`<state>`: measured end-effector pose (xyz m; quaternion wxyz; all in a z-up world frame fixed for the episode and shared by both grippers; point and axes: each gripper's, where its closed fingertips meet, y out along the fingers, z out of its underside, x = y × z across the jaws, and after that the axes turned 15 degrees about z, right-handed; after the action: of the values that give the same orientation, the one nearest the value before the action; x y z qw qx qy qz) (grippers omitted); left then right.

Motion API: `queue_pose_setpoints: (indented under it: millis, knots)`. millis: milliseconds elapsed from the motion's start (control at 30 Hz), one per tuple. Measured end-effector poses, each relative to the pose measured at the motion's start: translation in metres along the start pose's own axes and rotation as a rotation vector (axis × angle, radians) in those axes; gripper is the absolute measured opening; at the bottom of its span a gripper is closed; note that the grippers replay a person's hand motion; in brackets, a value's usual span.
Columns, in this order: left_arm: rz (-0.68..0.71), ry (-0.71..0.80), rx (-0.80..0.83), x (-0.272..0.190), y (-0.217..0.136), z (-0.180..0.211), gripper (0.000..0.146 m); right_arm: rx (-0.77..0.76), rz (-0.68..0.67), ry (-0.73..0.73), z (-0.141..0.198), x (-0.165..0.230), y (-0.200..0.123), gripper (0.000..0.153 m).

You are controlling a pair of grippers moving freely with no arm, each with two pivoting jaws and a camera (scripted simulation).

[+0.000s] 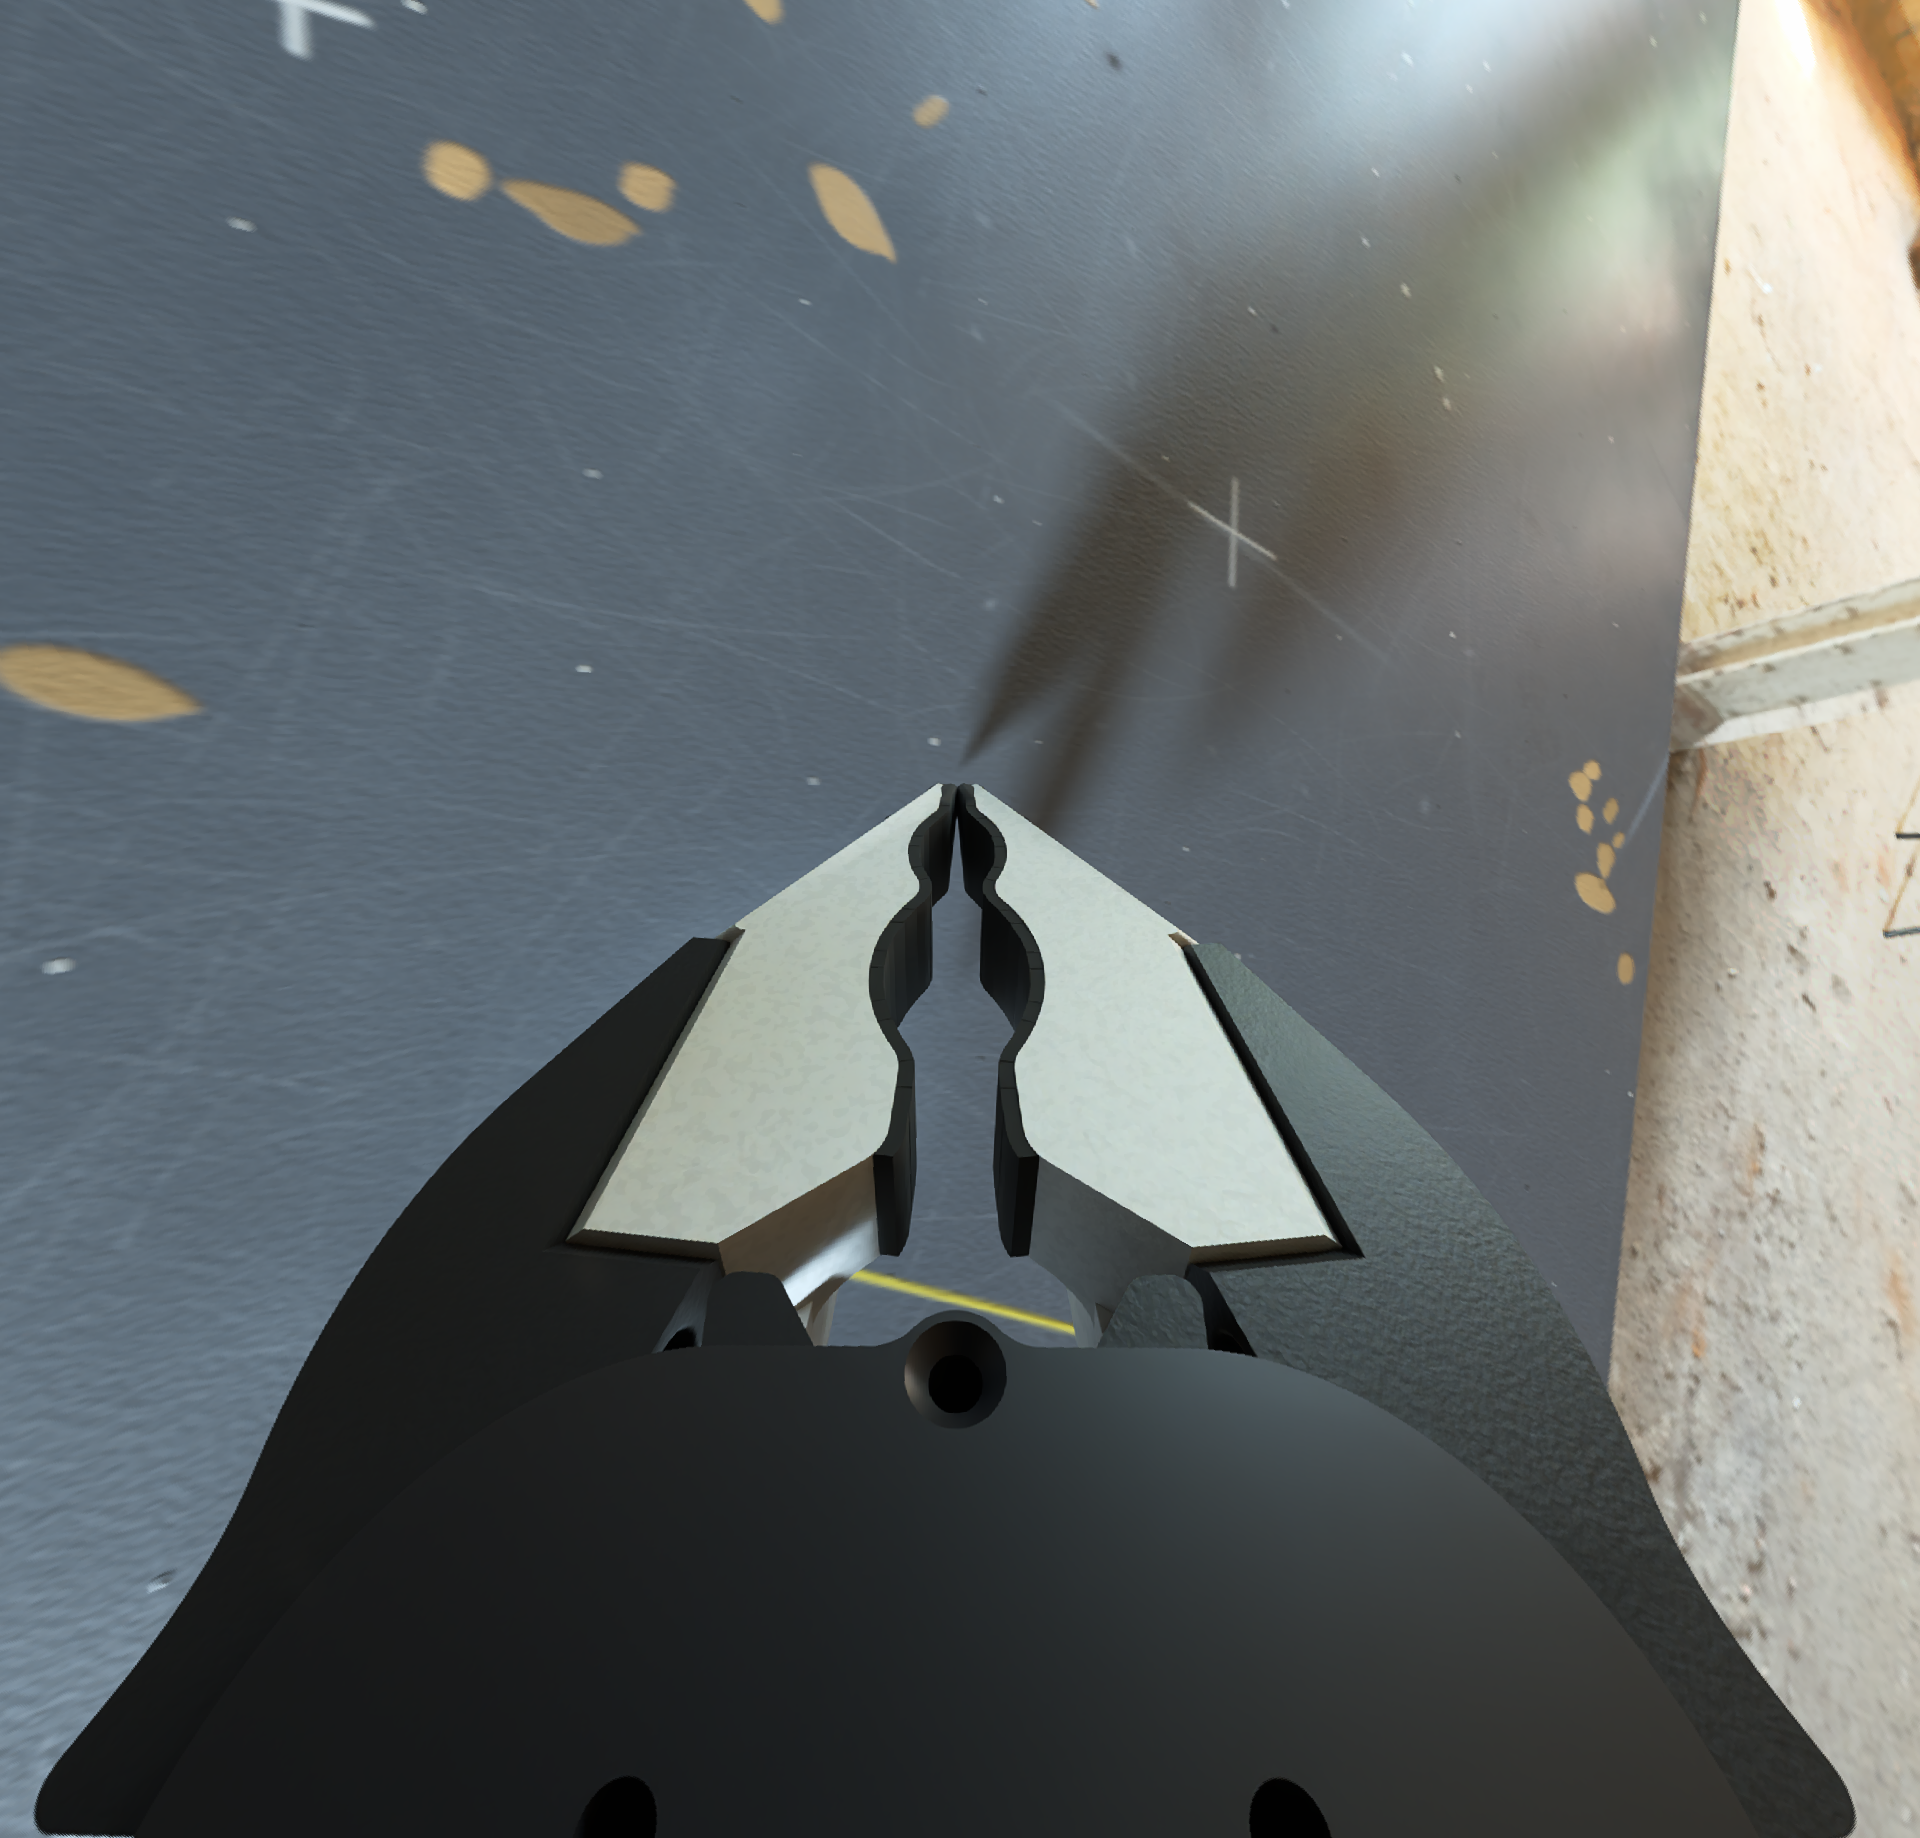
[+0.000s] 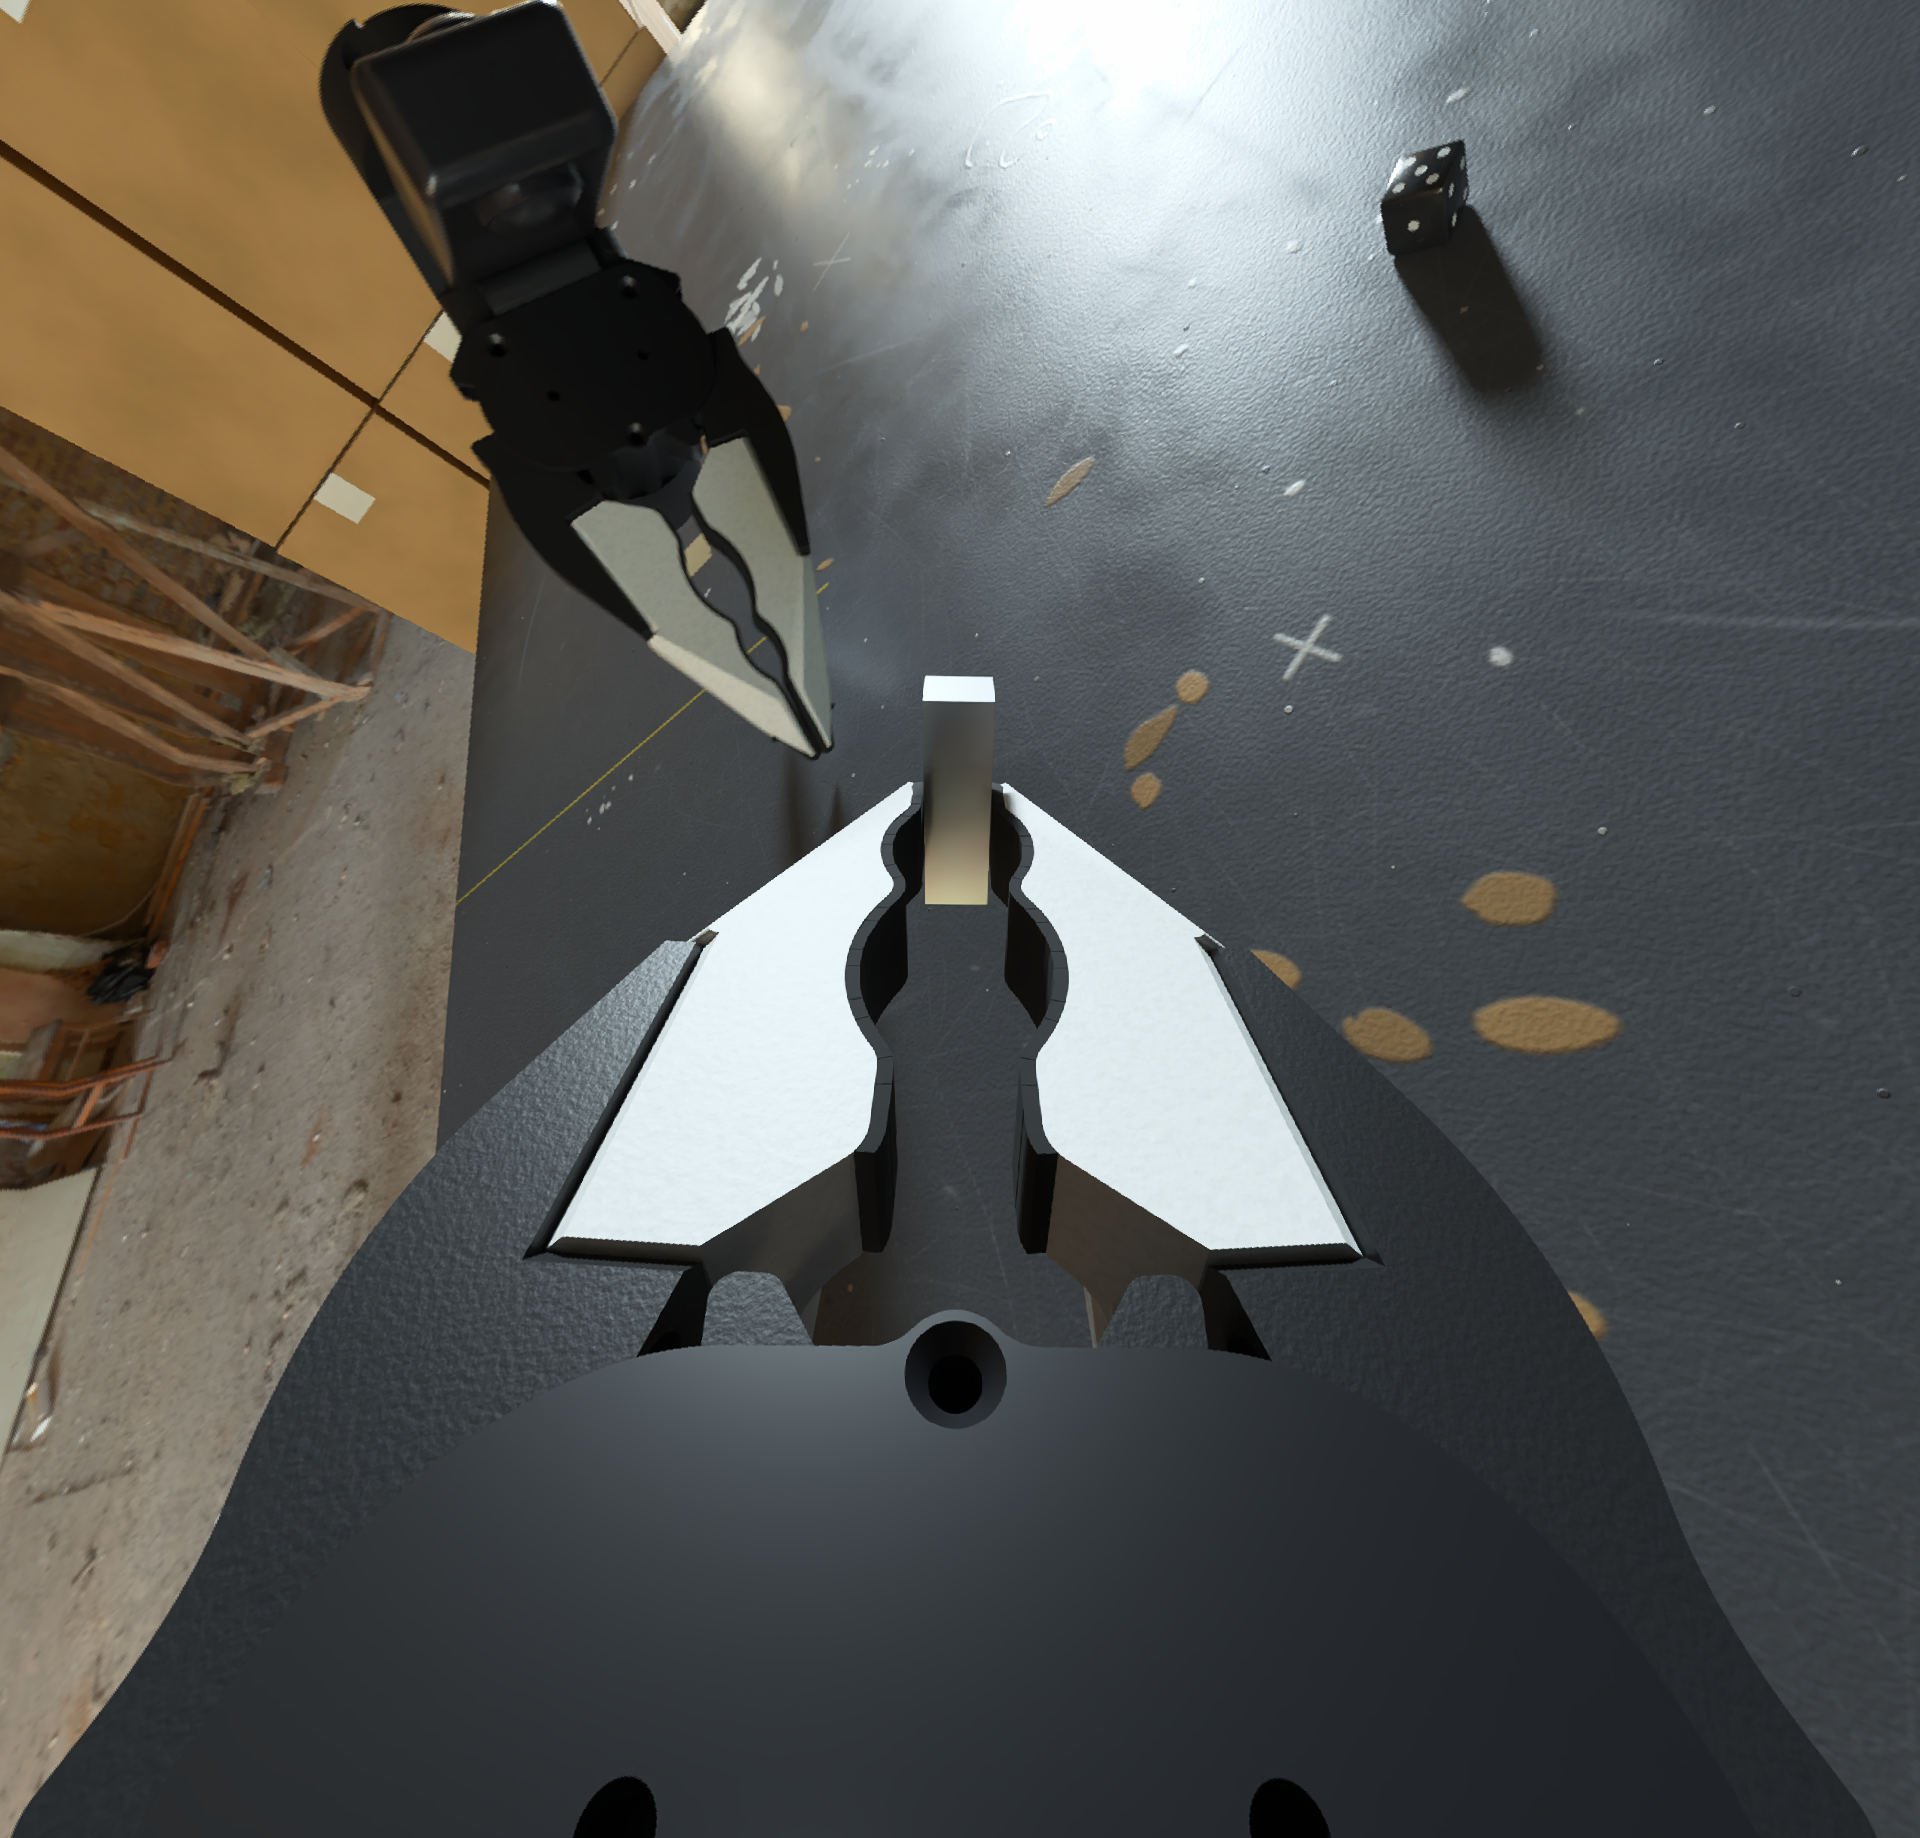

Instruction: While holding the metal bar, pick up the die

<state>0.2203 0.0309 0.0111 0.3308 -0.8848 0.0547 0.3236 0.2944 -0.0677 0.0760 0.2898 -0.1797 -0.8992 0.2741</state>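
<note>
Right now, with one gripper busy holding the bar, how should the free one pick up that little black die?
The die is a small cube resting flat on the dark table with open space all around. The left hand-held gripper, now shut and empty, would likely do best opening, coming straight down from above and pinching two opposite flat side faces. The right hand-held gripper keeps the metal bar.

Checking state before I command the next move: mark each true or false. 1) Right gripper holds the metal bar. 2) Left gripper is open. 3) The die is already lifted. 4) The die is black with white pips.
1) True: the right gripper is shut on the metal bar.
2) False: the left gripper is shut, empty.
3) False: the die rests on the dark table, apart from both grippers.
4) True.
</note>
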Motion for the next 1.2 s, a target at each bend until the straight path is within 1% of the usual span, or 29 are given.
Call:
queue_pose_setpoints:
  millis: [100,233,367,433,500,600,633,733,800,900,933,1033,1067,1167,1200]
  knots:
    - [-0.029,-0.011,-0.027,0.017,-0.012,-0.006,0.0,-0.008,-0.001,0.001,-0.001,0.0,-0.002,0.011]
    - [-0.093,-0.039,-0.054,0.054,-0.036,-0.023,0.0,-0.006,-0.002,-0.004,-0.001,0.002,-0.002,0.011]
    - [-0.091,-0.117,-0.071,0.084,-0.053,-0.039,0.0,-0.016,-0.002,-0.005,-0.002,0.002,-0.003,0.011]
    - [-0.176,-0.123,-0.049,0.095,-0.061,-0.045,0.0,-0.024,-0.003,-0.004,-0.004,0.003,-0.005,0.011]
    - [-0.249,-0.115,-0.035,0.095,-0.063,-0.055,0.0,-0.026,-0.006,-0.005,-0.004,0.003,-0.006,0.011]
    - [-0.244,-0.075,-0.101,0.08,-0.065,-0.084,0.0,-0.028,-0.008,-0.012,-0.005,0.005,-0.006,0.011]
    - [-0.269,-0.061,-0.112,0.079,-0.068,-0.093,0.001,-0.03,-0.008,-0.015,-0.005,0.006,-0.006,0.011]
    - [-0.415,-0.037,-0.103,0.098,-0.082,-0.117,0.008,-0.038,-0.011,-0.022,-0.006,0.008,-0.007,0.011]
    - [-0.49,-0.065,-0.065,0.12,-0.088,-0.124,0.011,-0.045,-0.013,-0.027,-0.007,0.01,-0.008,0.011]
    - [-0.541,-0.118,0.007,0.15,-0.088,-0.122,0.028,-0.054,-0.015,-0.036,-0.009,0.012,-0.01,0.011]
    - [-0.565,-0.125,0.037,0.158,-0.088,-0.119,0.032,-0.058,-0.016,-0.038,-0.01,0.013,-0.01,0.011]
    - [-0.653,-0.133,0.146,0.179,-0.094,-0.109,0.036,-0.064,-0.021,-0.038,-0.011,0.014,-0.011,0.011]
    - [-0.666,-0.117,0.146,0.182,-0.095,-0.109,0.034,-0.066,-0.022,-0.039,-0.011,0.014,-0.012,0.011]
    - [-0.658,-0.108,0.186,0.184,-0.095,-0.106,0.017,-0.072,-0.024,-0.043,-0.012,0.016,-0.013,0.011]
    - [-0.66,-0.106,0.203,0.184,-0.095,-0.106,0.017,-0.074,-0.024,-0.043,-0.012,0.016,-0.013,0.011]
